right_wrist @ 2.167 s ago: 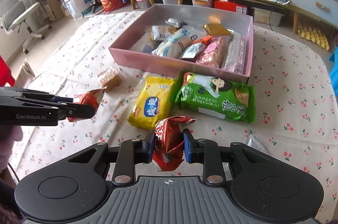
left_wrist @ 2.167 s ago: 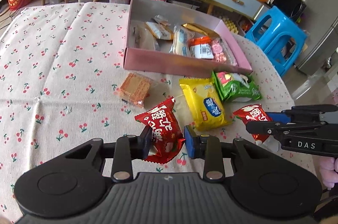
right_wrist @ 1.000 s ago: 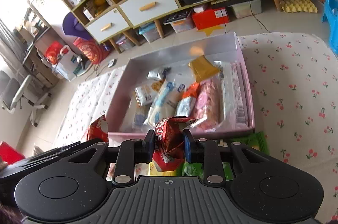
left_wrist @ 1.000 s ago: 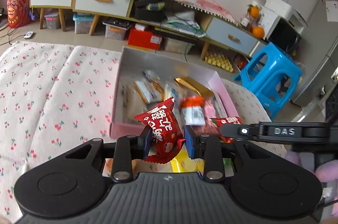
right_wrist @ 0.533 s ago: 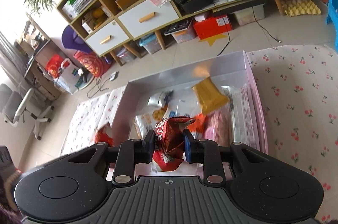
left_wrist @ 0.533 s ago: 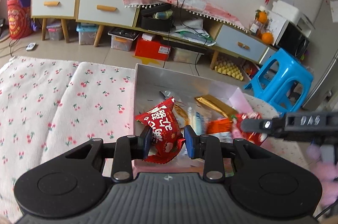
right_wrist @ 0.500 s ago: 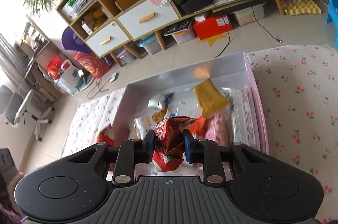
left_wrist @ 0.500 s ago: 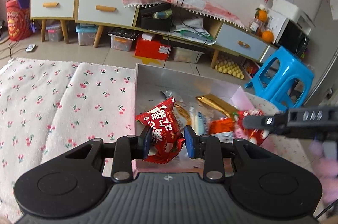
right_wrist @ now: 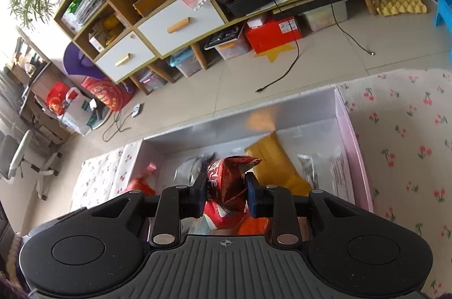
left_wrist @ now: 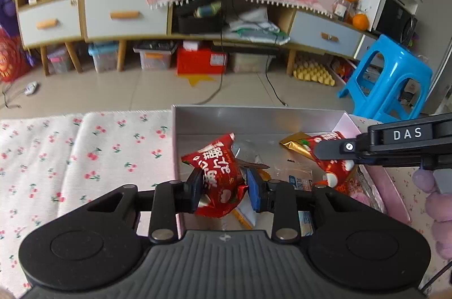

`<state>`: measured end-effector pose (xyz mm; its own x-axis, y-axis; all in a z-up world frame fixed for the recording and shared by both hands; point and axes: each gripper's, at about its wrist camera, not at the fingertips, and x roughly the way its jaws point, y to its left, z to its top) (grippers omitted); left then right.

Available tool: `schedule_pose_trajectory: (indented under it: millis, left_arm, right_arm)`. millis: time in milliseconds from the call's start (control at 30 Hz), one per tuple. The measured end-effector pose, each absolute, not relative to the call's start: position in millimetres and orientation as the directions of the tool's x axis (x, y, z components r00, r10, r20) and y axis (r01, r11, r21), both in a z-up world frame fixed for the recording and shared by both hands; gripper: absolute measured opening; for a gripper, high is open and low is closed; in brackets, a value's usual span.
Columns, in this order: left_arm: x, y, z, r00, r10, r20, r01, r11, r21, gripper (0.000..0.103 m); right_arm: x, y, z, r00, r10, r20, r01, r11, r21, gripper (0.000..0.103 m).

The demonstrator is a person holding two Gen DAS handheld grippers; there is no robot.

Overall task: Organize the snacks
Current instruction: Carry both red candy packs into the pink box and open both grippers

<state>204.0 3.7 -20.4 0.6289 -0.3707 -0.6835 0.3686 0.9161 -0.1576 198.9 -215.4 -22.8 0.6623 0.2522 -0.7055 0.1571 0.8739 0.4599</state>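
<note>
You held both grippers, left [left_wrist: 223, 187] and right [right_wrist: 224, 196], each clamped on a red snack packet [left_wrist: 219, 174] over the pink box [left_wrist: 175, 146]; next, probably release inside.

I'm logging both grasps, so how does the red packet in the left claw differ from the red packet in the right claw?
The left claw grips its red packet flat-faced, white print readable; the right claw pinches its red packet crumpled and folded. The left packet hangs by the pink box's left wall; the right packet hangs nearer the middle, beside a gold packet. Both are clamped over the box.
</note>
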Motion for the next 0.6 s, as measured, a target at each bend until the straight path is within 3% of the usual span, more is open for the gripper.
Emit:
schedule_pose_trajectory:
  millis: [400,467,600]
  left_arm:
    - [213,-5,-24,0.617,-0.343,-0.709,0.36,0.923,-0.133,0.031]
    - [213,-4,-24,0.62,-0.344,-0.705,0.358,0.924,-0.136,0.038]
    - [210,-5,-22,0.633,-0.335,-0.698,0.347,0.929,-0.131,0.04]
  right_arm:
    - [224,-206,-24,0.653,0.2,-0.73,0.174,0.899,0.402,0.028]
    - [224,-204,-23,0.654,0.198,-0.73,0.171,0.901,0.398,0.03]
    - [224,-203,-17,0.662,0.187,-0.726,0.168,0.906,0.387,0.031]
